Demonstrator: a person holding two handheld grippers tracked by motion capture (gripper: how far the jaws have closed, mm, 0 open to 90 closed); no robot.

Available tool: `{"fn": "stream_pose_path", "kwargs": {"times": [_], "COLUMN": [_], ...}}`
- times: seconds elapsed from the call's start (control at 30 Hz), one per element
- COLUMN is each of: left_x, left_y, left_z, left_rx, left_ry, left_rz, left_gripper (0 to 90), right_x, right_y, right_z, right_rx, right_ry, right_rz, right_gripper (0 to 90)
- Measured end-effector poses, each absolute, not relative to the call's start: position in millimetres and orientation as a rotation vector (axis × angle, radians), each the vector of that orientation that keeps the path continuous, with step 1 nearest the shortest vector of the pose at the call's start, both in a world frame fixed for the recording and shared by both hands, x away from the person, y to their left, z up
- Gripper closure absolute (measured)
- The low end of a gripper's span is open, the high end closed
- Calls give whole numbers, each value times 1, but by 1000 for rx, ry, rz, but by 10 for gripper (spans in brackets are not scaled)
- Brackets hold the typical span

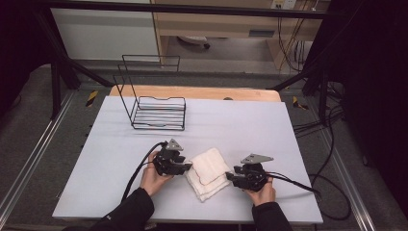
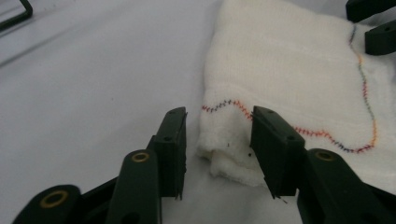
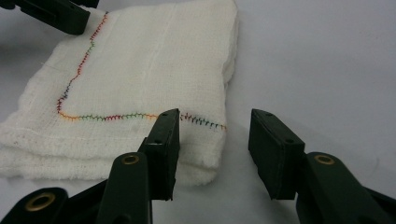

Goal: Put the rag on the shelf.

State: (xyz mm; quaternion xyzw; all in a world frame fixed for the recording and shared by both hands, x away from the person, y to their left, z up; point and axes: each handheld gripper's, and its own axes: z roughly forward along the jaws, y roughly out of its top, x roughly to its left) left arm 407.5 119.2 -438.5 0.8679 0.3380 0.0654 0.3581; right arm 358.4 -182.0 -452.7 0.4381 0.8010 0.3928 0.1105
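A folded white cloth (image 1: 208, 173) with a multicoloured stitched line lies on the table (image 1: 240, 125) near the middle of its near edge, between the two grippers. The left gripper (image 2: 218, 140) has its jaws apart around one corner of the cloth, seemingly not yet touching it. The right gripper (image 3: 214, 144) also stands with jaws apart, one over the cloth's opposite corner. A black wire rack (image 1: 158, 113) stands well apart, near the far left corner.

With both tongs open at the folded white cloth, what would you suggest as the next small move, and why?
Probably close both tongs on the corners in front of them. The left tongs stand open with a corner of the folded cloth between the jaws; the right tongs are open too, one jaw over the cloth's other near corner. Nothing is gripped yet, so the cloth cannot be lifted.
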Motion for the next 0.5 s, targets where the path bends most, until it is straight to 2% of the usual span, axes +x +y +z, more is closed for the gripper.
{"fn": "stream_pose_path", "kwargs": {"times": [0.07, 0.27, 0.3, 0.4, 0.43, 0.5], "left_x": [408, 406, 406, 405, 405, 405], "left_y": [121, 122, 122, 123, 123, 124], "left_z": [-442, -442, -441, -440, -440, -440], "left_rx": [2231, 2232, 2232, 2232, 2231, 2226], "left_ry": [867, 882, 887, 902, 903, 909], "left_rz": [130, 102, 102, 93, 93, 88], "left_gripper": [651, 716, 759, 796, 811, 816], "right_x": [358, 358, 359, 360, 362, 362], "right_y": [-181, -179, -179, -178, -178, -178], "right_z": [-454, -456, -456, -456, -455, -454], "right_rx": [1309, 1316, 1333, 1361, 1381, 1384], "right_ry": [2353, 2353, 2367, 2375, 2390, 2397], "right_rz": [1158, 1173, 1196, 1209, 1222, 1221], "right_gripper": [556, 610, 683, 731, 780, 794]}}
